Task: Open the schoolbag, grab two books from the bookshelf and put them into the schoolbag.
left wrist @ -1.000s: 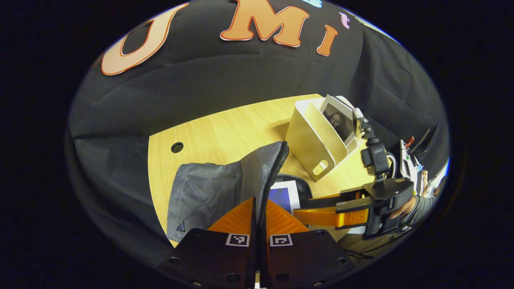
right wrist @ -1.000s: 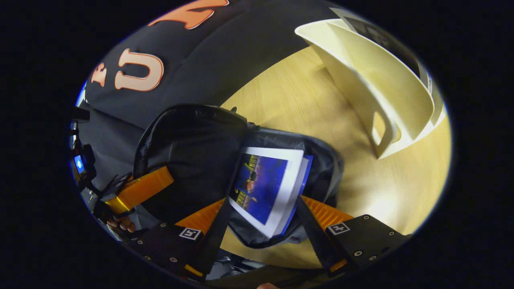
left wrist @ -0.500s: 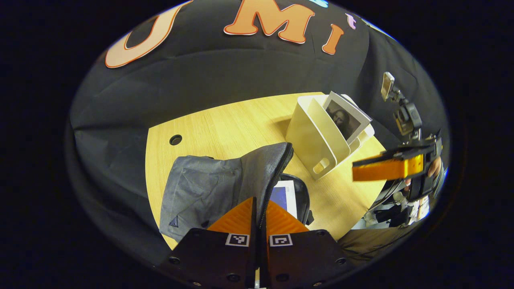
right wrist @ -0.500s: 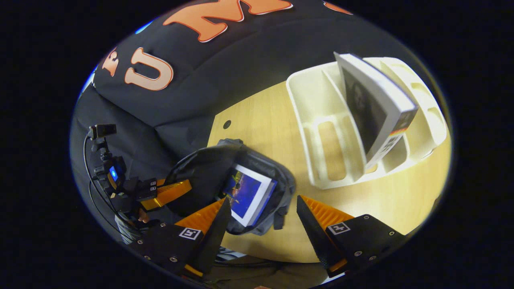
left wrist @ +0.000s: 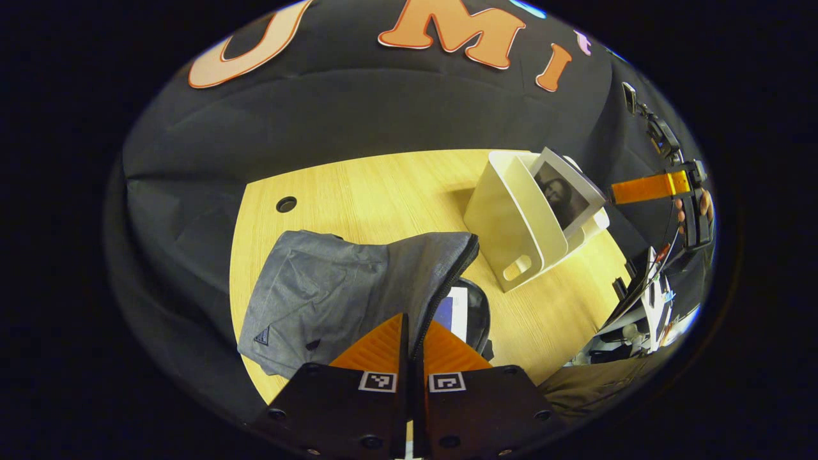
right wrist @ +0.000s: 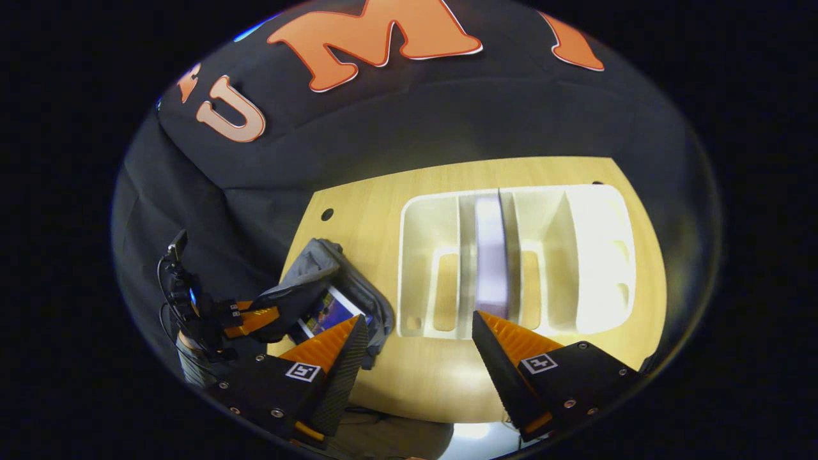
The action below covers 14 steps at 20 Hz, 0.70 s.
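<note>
Roughly halfway: left gripper is clamped on the schoolbag flap, one book is inside, and right gripper, fingers apart, hovers over the second book mid-frame in the bookshelf.

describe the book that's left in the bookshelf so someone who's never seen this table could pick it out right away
On the wooden table stands a cream bookshelf with upright dividers, beside the grey schoolbag. The book stands tilted in one of its slots, the shelf's sole book. Its pale cover carries a dark portrait picture, unlike the blue-covered book already in the bag.
</note>
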Each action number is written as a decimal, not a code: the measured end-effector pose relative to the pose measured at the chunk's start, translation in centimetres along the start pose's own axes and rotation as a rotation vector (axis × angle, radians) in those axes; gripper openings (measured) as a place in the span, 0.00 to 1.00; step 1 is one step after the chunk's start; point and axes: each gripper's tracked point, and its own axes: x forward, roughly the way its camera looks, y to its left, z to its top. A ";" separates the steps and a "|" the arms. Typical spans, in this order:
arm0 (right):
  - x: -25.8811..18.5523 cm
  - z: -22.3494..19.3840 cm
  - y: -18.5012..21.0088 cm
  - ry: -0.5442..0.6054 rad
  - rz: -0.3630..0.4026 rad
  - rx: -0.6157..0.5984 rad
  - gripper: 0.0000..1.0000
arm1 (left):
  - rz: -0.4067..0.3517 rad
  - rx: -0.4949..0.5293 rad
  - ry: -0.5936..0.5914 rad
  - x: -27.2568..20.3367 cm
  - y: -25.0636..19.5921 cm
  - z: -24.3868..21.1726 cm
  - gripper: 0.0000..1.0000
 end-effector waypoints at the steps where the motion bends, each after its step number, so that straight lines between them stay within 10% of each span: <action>1: 0.2 0.8 -0.7 0.009 -0.005 -0.016 0.98 | 0.003 -0.012 0.003 0.1 -0.2 0.0 0.04; 10: 6.3 2.8 -5.3 0.192 -0.042 -0.095 0.94 | 0.085 -0.127 0.029 0.5 -0.5 -0.6 0.04; 14: 8.9 2.1 -6.0 0.273 -0.051 -0.107 0.72 | 0.126 -0.150 0.051 0.8 -0.9 -0.6 0.04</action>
